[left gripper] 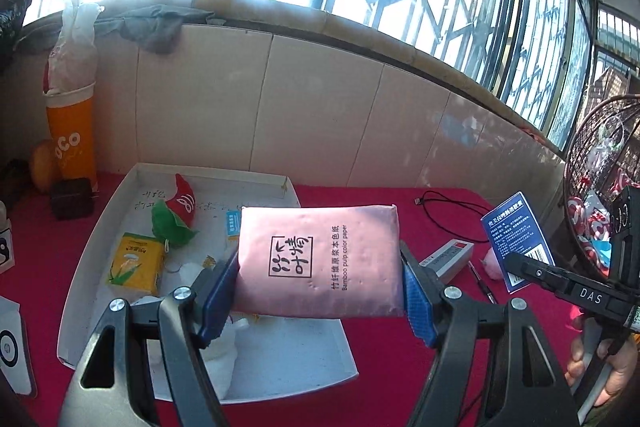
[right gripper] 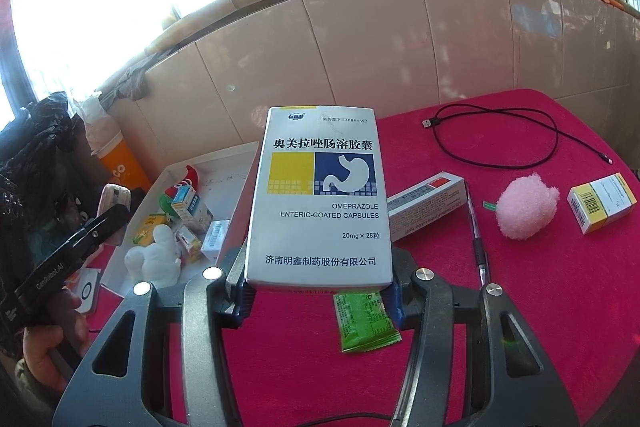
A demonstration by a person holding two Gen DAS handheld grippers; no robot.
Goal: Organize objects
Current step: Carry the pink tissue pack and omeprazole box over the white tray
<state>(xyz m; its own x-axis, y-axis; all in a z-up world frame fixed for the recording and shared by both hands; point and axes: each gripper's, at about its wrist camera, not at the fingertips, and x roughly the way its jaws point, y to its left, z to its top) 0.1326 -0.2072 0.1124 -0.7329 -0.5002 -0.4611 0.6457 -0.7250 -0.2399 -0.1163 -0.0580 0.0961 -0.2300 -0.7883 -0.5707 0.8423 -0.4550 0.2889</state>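
My left gripper (left gripper: 320, 291) is shut on a pink pack of tissue paper (left gripper: 318, 259), held flat above the right side of a white cardboard tray (left gripper: 120, 203). The tray holds a yellow tissue pack (left gripper: 136, 265), a red and green plush toy (left gripper: 176, 215) and a white figurine (right gripper: 154, 259). My right gripper (right gripper: 318, 291) is shut on a silver omeprazole medicine box (right gripper: 320, 195), held above the red tablecloth; in the left wrist view this box (left gripper: 518, 235) shows its blue back at the right.
On the red cloth (right gripper: 540, 287) lie a green sachet (right gripper: 366, 321), a long white and red box (right gripper: 428, 203), a pen (right gripper: 478, 243), a pink fluffy ball (right gripper: 524, 207), a yellow and white box (right gripper: 602, 203) and a black cable (right gripper: 500, 135). An orange cup (left gripper: 72, 143) stands left of the tray, by the tiled wall.
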